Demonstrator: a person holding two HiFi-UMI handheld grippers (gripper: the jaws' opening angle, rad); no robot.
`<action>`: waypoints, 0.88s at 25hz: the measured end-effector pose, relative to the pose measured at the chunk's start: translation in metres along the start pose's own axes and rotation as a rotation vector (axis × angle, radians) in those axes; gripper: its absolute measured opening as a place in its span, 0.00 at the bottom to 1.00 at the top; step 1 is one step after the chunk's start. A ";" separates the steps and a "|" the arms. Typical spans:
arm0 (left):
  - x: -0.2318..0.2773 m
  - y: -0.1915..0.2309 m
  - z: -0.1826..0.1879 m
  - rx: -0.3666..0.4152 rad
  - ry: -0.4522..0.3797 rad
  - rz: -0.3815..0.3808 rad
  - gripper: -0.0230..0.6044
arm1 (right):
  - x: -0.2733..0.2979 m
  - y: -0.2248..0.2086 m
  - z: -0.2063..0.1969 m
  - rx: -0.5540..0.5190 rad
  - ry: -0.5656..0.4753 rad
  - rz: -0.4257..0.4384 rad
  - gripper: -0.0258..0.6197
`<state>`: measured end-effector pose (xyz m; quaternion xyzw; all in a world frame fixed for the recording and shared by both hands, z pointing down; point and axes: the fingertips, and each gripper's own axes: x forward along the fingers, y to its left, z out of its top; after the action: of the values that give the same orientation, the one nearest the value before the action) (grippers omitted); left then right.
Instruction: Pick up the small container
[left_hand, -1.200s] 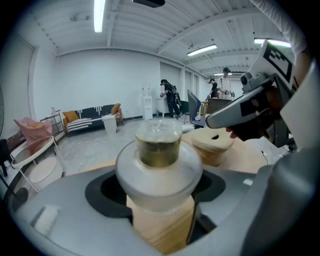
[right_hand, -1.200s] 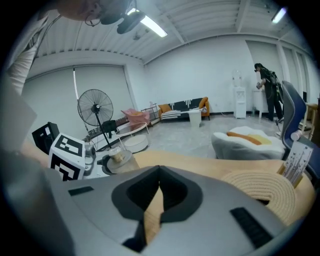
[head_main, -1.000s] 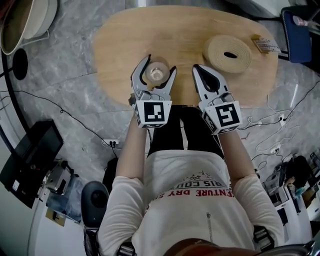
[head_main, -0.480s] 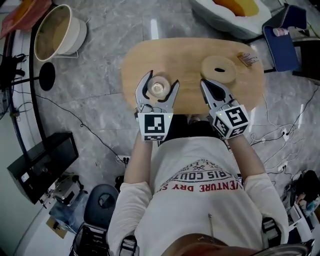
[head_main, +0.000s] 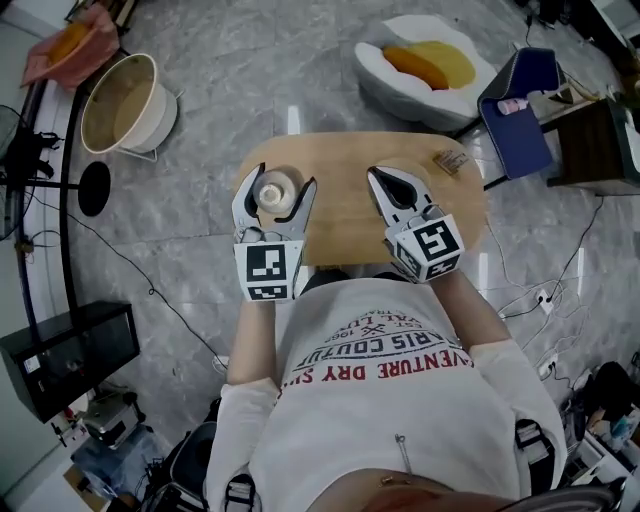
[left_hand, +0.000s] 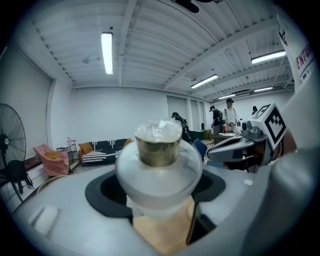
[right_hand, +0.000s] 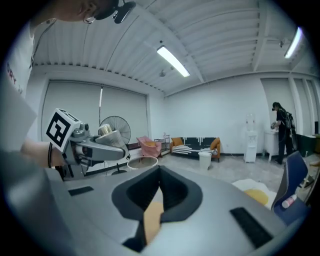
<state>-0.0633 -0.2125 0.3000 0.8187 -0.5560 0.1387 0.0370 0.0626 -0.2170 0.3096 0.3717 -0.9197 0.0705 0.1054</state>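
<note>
left gripper (head_main: 276, 182): jaws clamped on container (left_hand: 159, 159), above desk (head_main: 345, 160) | right gripper (head_main: 378, 176): jaws together, empty, alongside

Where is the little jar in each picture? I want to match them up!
Head view: the small container is left of middle, between the left gripper's jaws, over the wooden table.
Left gripper view: right in the centre, gripped by the jaws.
Right gripper view: small, at the left, held in the left gripper.
Shared landmark: the wooden table, seen below the jaws in both gripper views.
</note>
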 end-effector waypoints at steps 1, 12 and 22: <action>-0.003 0.002 0.008 0.002 -0.015 0.006 0.58 | -0.001 -0.001 0.007 -0.010 -0.007 0.002 0.03; -0.027 0.027 0.056 0.041 -0.099 0.063 0.58 | 0.000 -0.005 0.056 -0.068 -0.118 -0.019 0.03; -0.027 0.033 0.060 0.072 -0.099 0.042 0.58 | 0.006 0.007 0.064 -0.070 -0.165 0.011 0.03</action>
<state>-0.0921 -0.2138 0.2321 0.8135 -0.5689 0.1189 -0.0228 0.0448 -0.2294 0.2485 0.3671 -0.9292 0.0080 0.0416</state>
